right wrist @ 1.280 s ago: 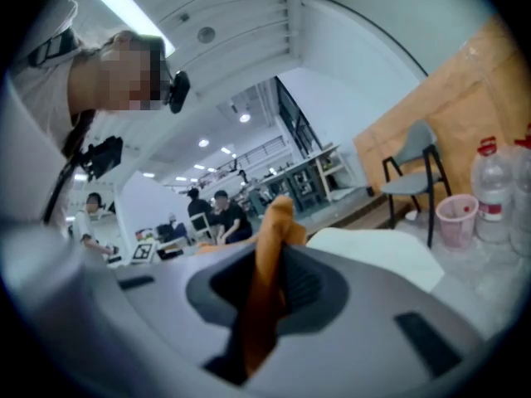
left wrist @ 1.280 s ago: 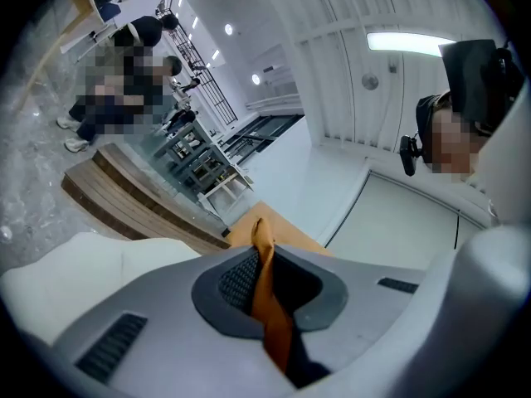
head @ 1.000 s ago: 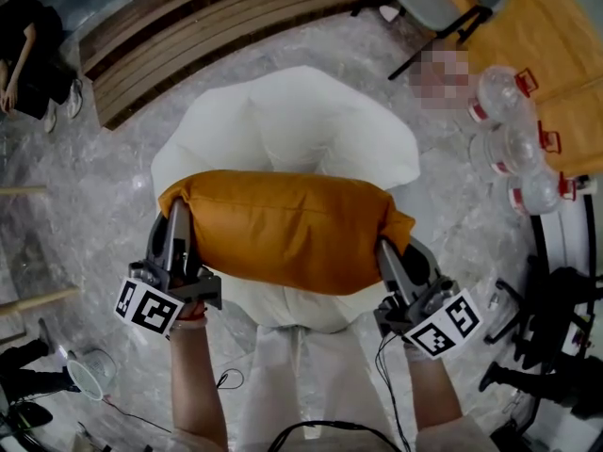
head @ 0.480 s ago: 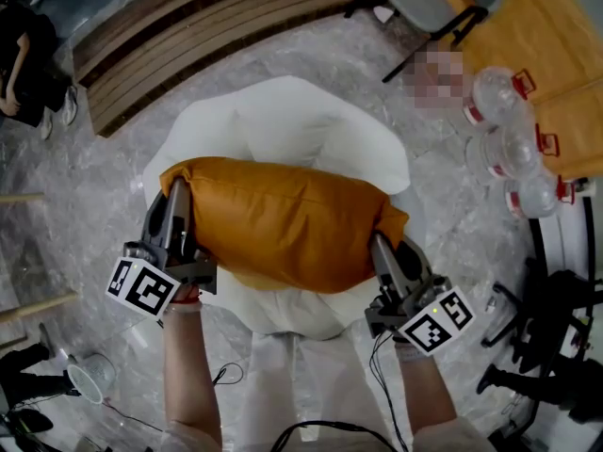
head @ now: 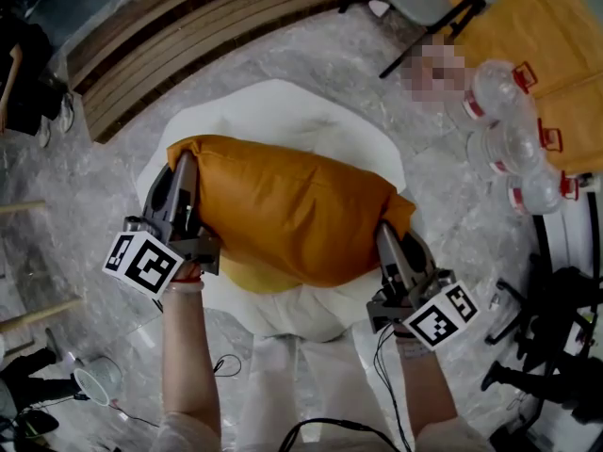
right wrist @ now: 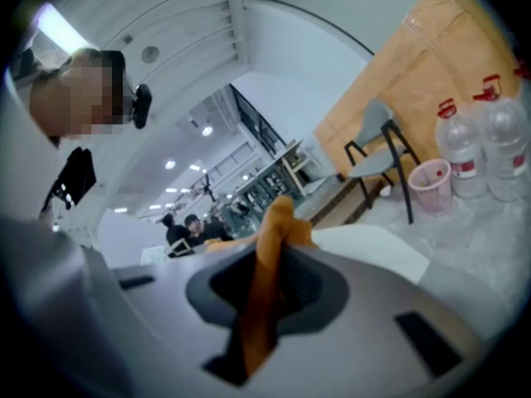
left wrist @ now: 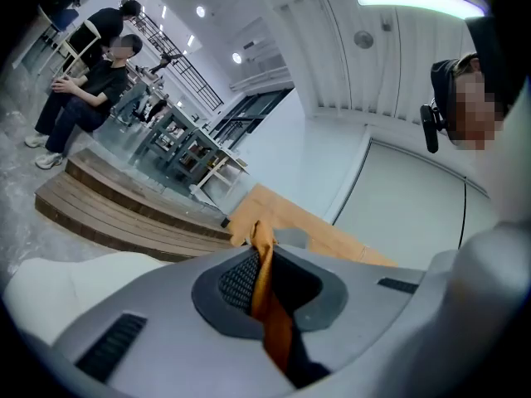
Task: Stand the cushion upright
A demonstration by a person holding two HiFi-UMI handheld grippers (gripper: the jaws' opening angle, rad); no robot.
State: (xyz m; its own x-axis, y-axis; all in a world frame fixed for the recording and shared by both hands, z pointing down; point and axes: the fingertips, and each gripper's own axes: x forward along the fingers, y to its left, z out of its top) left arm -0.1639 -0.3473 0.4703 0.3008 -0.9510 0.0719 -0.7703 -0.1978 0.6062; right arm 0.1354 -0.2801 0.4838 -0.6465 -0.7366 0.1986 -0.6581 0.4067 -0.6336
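— What can't you see?
— The orange cushion (head: 283,210) hides most of the white beanbag (head: 283,111) under it; I can't tell if they touch.
— Grip? Room?
— My left gripper (head: 184,172) and right gripper (head: 388,243) each pinch a smooth fabric corner. Marbled grey floor (head: 94,168), slatted wooden steps (head: 188,26) far left.

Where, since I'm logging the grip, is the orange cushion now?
In the head view the orange cushion is mid-frame over the white seat, its left end clamped in the left gripper, its right end in the right gripper.
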